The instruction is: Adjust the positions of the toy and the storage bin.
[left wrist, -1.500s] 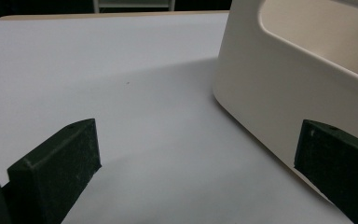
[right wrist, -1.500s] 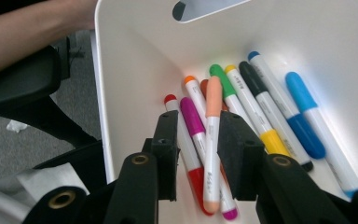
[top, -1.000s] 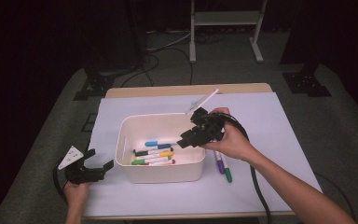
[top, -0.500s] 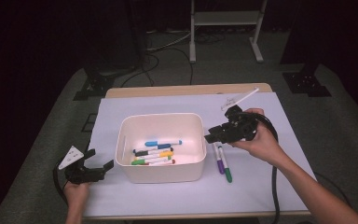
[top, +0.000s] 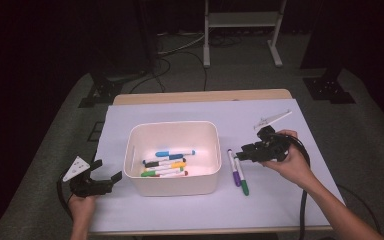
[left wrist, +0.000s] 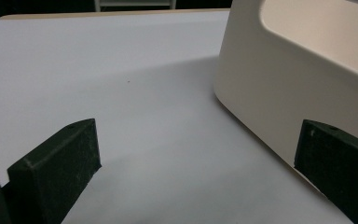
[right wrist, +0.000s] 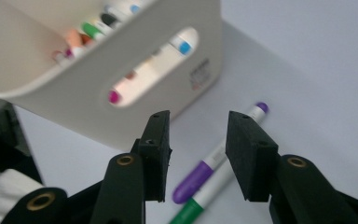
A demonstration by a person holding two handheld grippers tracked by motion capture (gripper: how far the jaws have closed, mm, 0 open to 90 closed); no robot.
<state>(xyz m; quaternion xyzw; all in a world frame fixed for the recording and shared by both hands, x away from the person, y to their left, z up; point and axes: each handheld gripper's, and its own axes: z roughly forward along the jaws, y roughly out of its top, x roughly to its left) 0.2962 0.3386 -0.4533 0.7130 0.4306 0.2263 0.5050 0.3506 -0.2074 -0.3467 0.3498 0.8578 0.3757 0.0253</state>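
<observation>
purple marker (right wrist: 214,163) just beyond right gripper (right wrist: 198,140)

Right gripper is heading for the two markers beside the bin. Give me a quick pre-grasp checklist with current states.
1. Right gripper empty: ok, nothing between the jaws, which have just been opening.
2. Jaw gap wide enough for one marker: ok in the right gripper view.
3. Purple marker and green marker reachable: ok, both lie on the sheet beside the white bin.
4. Markers separated for a single pick: not ok, they lie side by side, apparently touching.
5. Jaws lined up over one marker: cannot tell, both markers show between the jaws.
6. Left gripper clear of the path: ok, open on the bin's far side.
</observation>
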